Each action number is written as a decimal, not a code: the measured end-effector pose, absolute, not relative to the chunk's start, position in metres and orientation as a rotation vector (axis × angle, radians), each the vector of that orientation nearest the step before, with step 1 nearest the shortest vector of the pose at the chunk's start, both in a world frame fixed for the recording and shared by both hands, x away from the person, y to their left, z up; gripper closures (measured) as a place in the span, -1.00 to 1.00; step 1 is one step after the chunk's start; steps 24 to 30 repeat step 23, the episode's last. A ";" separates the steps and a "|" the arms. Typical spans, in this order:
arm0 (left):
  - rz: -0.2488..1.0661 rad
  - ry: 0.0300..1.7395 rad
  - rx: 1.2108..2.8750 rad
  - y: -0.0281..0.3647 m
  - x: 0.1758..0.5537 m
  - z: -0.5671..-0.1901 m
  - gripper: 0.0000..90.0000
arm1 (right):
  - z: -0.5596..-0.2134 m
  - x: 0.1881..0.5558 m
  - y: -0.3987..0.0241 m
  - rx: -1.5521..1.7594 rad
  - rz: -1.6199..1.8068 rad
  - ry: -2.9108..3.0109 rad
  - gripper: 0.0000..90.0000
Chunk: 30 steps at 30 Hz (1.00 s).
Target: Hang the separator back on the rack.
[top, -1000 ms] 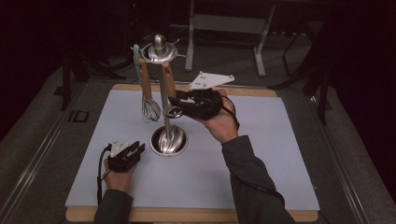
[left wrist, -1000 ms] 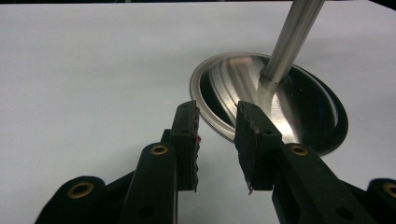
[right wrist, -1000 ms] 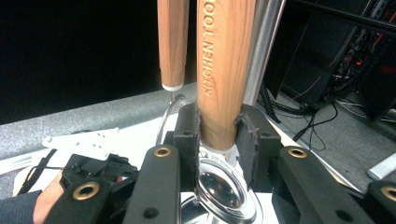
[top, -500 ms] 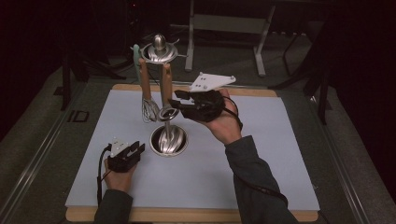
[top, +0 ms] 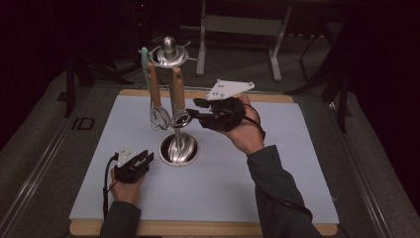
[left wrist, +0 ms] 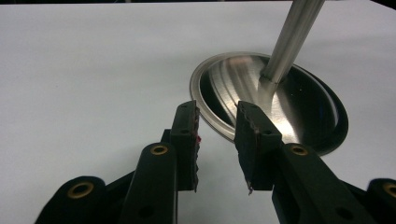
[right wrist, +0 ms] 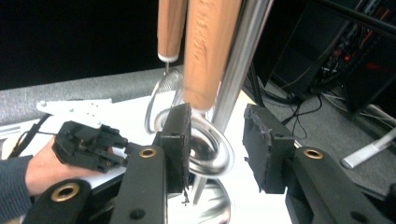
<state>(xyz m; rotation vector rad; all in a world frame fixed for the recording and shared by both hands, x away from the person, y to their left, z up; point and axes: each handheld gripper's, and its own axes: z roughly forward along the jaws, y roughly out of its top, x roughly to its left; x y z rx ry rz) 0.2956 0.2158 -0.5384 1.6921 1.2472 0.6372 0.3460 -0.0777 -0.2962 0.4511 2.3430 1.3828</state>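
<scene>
Right claw (top: 194,110) released, jaws just opening, spoon bowl (right wrist: 212,149) of wooden-handled utensil (top: 177,90) between them, unpressed. Left claw (top: 147,159) released, empty, just short of stand base (left wrist: 275,102). Risk: snagging hanging utensil on withdrawal, swinging it against whisk (top: 159,117), rocking stand. Pale worktop (top: 297,163); dark room beyond.
</scene>
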 end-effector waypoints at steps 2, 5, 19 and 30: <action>0.637 1.247 1.692 0.216 0.296 -0.538 0.55 | -0.298 0.347 -0.080 0.450 1.360 2.354 0.37; 0.637 1.247 1.692 0.216 0.296 -0.538 0.55 | -0.300 0.348 -0.081 0.455 1.345 2.359 0.37; 0.636 1.249 1.691 0.216 0.296 -0.539 0.55 | -0.328 0.355 -0.099 0.508 1.230 2.424 0.34; 0.636 1.249 1.695 0.216 0.296 -0.538 0.54 | -0.346 0.357 -0.114 0.547 1.184 2.461 0.27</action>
